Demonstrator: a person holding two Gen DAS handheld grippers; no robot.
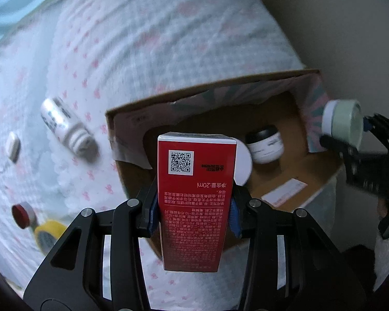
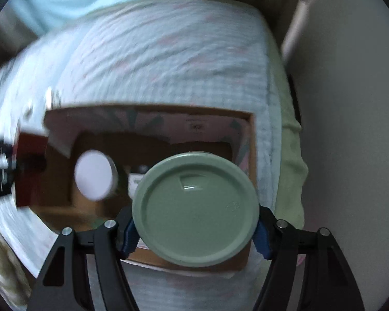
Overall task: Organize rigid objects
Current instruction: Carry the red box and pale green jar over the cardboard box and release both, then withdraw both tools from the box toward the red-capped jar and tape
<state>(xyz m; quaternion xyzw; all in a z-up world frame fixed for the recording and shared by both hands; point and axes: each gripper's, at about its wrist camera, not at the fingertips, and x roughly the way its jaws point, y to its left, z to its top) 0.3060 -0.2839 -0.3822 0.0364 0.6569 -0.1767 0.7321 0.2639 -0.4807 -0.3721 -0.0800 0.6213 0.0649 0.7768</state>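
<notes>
The left gripper [image 1: 194, 215] clamps a red carton [image 1: 196, 194]; the right gripper [image 2: 195, 230] clamps a green-lidded jar [image 2: 195, 211], both above the cardboard box [image 2: 249, 140].

both grippers: black slotted linkage arms, silver pivot screws [image 1: 132, 202], blue ribbed pads on fingers [image 2: 130, 235].

The red carton [image 1: 196, 202] hides part of the white lid [image 1: 243, 164]; the bedspread [image 2: 168, 59] is motion-blurred.
</notes>
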